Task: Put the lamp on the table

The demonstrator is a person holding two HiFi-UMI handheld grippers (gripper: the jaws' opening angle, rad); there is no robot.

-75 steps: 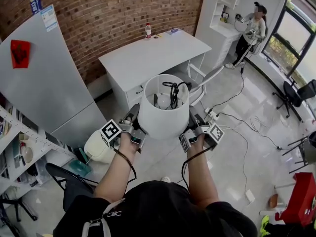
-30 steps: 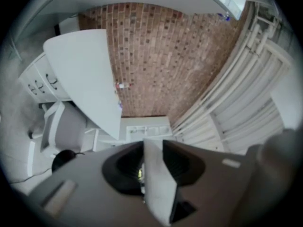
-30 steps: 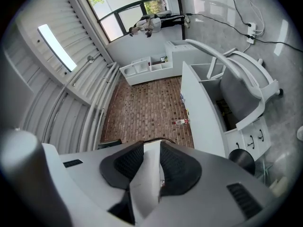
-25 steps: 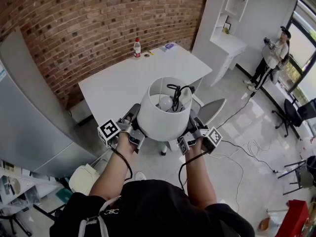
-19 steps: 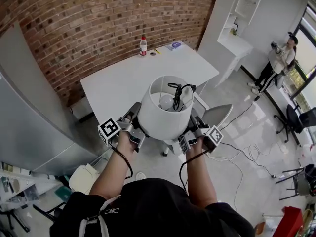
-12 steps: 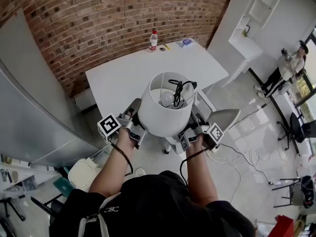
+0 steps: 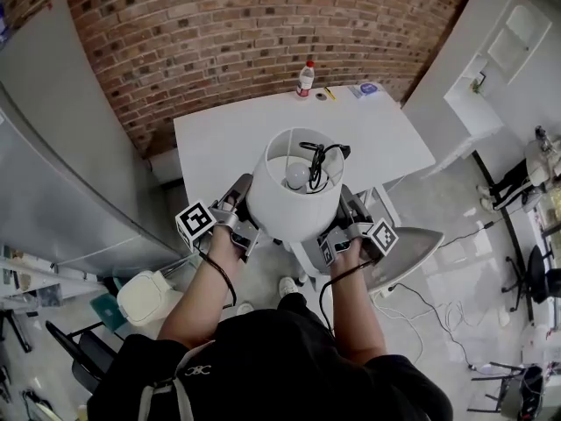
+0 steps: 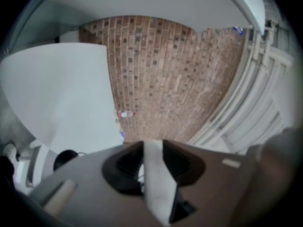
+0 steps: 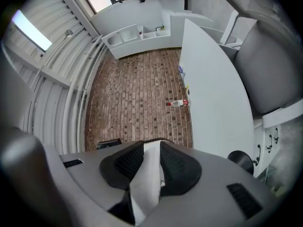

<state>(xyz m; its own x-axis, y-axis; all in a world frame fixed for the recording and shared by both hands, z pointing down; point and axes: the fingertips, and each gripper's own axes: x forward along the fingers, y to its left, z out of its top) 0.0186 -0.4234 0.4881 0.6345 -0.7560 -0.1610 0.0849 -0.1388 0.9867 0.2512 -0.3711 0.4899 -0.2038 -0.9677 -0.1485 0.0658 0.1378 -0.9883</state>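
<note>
I carry a lamp with a white drum shade (image 7: 289, 204) between both grippers, at the near edge of the white table (image 7: 237, 139). A bulb (image 7: 296, 175) and a coiled black cord (image 7: 317, 160) lie inside the shade. My left gripper (image 7: 238, 209) is shut on the shade's left wall, whose white edge (image 8: 155, 178) shows pinched between the black pads. On the opposite side my right gripper (image 7: 344, 213) is shut on the right wall of the shade (image 9: 147, 181).
A plastic bottle (image 7: 305, 79) and small items (image 7: 365, 89) stand at the table's far edge by the brick wall (image 7: 228, 33). A grey panel (image 7: 53, 165) is at left, a white chair (image 7: 416, 253) at right, a small white bin (image 7: 149, 298) on the floor.
I have walked up to the table with the lamp: the table has come closer and now lies just beyond the shade. Both grips on the shade are unchanged.
</note>
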